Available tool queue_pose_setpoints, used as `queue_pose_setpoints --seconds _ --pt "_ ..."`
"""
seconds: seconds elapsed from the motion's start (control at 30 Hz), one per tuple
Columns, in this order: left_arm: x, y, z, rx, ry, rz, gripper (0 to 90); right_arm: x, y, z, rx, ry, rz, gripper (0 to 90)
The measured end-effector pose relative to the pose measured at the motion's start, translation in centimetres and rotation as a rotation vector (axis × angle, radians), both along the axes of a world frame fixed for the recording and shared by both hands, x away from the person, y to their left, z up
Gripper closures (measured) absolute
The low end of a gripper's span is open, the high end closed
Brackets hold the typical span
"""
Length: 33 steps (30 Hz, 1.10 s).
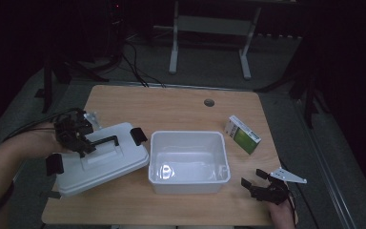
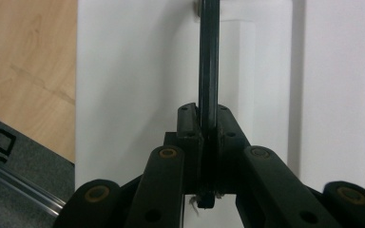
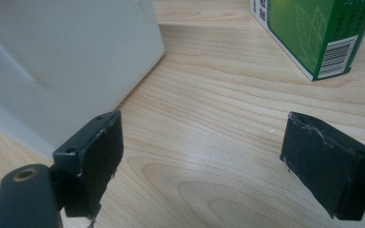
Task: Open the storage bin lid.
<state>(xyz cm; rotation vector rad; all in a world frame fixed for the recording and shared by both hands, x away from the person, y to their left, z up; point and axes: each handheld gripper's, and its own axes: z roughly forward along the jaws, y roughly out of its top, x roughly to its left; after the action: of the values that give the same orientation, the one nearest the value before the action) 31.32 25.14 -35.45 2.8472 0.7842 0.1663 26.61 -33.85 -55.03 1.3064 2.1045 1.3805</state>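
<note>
On the left half of the light wooden table (image 1: 181,107), a white rectangular plastic lid (image 1: 106,162) with black side clips lies flat, slightly askew, just beside the open white plastic storage box (image 1: 188,162) that sits at the middle of the tabletop. The left gripper (image 1: 82,144) is down on the lid's thin black carrying handle (image 1: 106,141), and the left gripper view shows its jaws drawn narrow, with the pads pressed against both sides of that handle (image 2: 208,71), which runs straight up between them over the white lid surface (image 2: 138,95). The right gripper (image 1: 256,178) rests low at the table's near right corner, well apart from the lid and just off the box's right front corner, its jaws spread wide with nothing between them; in the right gripper view the bare wood grain (image 3: 204,156) lies between the two black pads. Beyond them stands the box wall (image 3: 62,61), and a green and white cardboard carton (image 3: 318,33) lies farther off; in the high view this carton (image 1: 242,134) lies to the right of the box.
</note>
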Motion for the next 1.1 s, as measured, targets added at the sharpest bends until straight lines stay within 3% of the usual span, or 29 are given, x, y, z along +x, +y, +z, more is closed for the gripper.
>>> queue_pose_setpoints --seconds 0.47,0.73,1.1 --pt "0.3 2.6 -5.6 -0.051 0.021 0.084 83.9 0.0 0.1 0.0 0.002 0.005 -0.003 13.7" --pt "1.0 2.3 -8.7 -0.063 0.039 0.099 83.8 0.0 0.1 0.0 -0.001 0.005 -0.003 13.7" --pt "1.3 1.6 -11.1 -0.072 0.071 0.101 83.8 0.0 -0.1 0.0 -0.009 0.005 0.003 14.3"
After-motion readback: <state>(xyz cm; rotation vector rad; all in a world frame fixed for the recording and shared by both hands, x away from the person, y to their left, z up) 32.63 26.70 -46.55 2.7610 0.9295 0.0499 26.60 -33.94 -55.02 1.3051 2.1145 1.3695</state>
